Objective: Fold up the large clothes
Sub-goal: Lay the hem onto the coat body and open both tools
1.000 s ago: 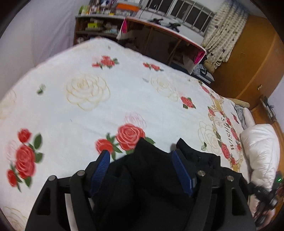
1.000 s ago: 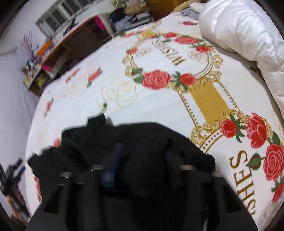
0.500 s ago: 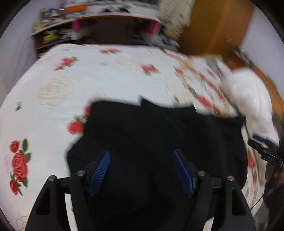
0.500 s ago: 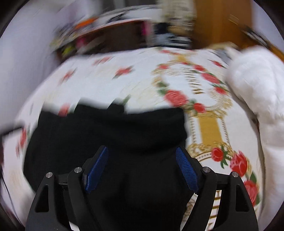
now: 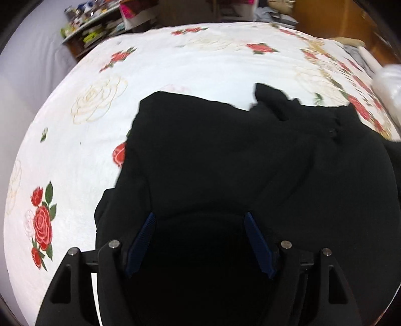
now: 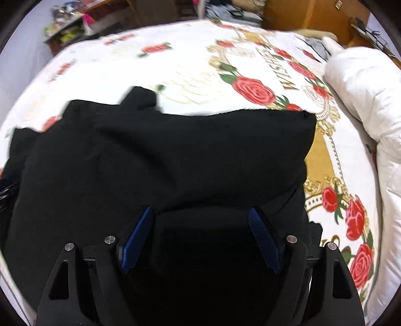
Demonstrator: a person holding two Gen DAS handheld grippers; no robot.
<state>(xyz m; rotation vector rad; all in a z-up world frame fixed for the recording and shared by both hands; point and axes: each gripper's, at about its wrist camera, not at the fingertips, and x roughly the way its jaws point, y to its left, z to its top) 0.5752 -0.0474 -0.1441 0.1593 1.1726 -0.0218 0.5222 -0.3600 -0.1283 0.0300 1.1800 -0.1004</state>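
Observation:
A large black garment (image 5: pixel 238 155) lies spread on a white bedspread with red roses (image 5: pixel 175 65). Its far edge runs across the middle of the bed, with a small flap sticking up there. My left gripper (image 5: pixel 199 215) hangs over the garment's near left part, jaws wide apart. Dark cloth fills the gap, and the blue pads (image 5: pixel 142 240) do not visibly press on it. In the right wrist view the same garment (image 6: pixel 163 155) ends in a squared corner at the right. My right gripper (image 6: pixel 200 210) stands open over its near right part, cloth under and between its fingers.
A puffy white duvet (image 6: pixel 371 100) is heaped along the right side of the bed. Beyond the far edge stand a cluttered shelf (image 5: pixel 92 32) and a wooden wardrobe (image 6: pixel 300 12). Bare bedspread (image 6: pixel 188 62) stretches past the garment.
Both views have tipped down and rolled level. The black garment, bunched close at the fingers a second ago, now lies spread wide over the bed. Both pairs of jaws stay wide apart.

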